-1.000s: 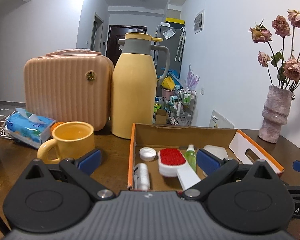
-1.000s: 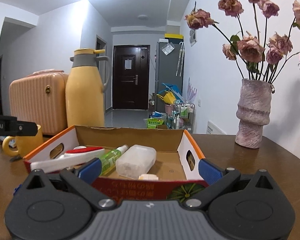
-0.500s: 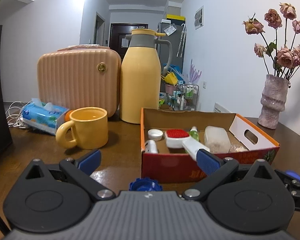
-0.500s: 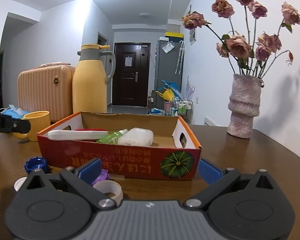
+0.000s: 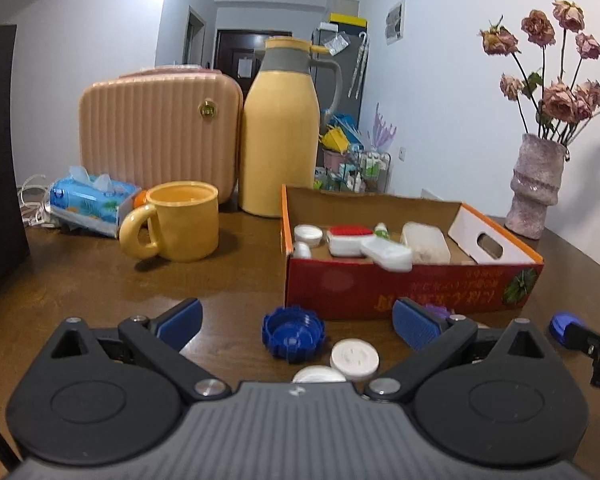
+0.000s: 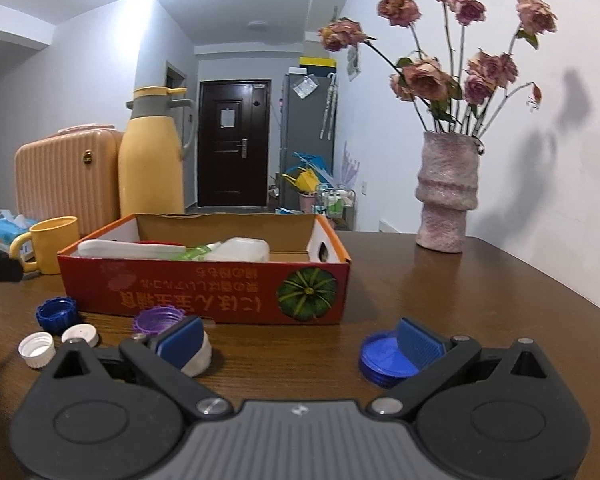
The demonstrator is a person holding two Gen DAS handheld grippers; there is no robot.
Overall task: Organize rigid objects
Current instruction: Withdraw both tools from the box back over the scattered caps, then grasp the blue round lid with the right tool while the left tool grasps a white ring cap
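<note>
Both tongs spread wide, gripping nothing, low over the desk (image 6: 500, 300). Left tongs (image 5: 296, 320): dark blue ridged cap (image 5: 293, 336) sits btwn the fingers, two white caps (image 5: 354, 358) just right of it, nearer the cam. Red cardboard box (image 5: 412, 284) straight ahead & to the right, w/ a red-topped brush (image 5: 350, 236), white caps, bottle inside. Right tongs (image 6: 300, 340): flat blue lid (image 6: 382, 360) touching the right finger, purple ring cap (image 6: 158, 318) just beyond the left finger, a whitish cap partly hidden behind that finger. Yellow mug (image 5: 180, 220) ahead-left of left tongs.
</note>
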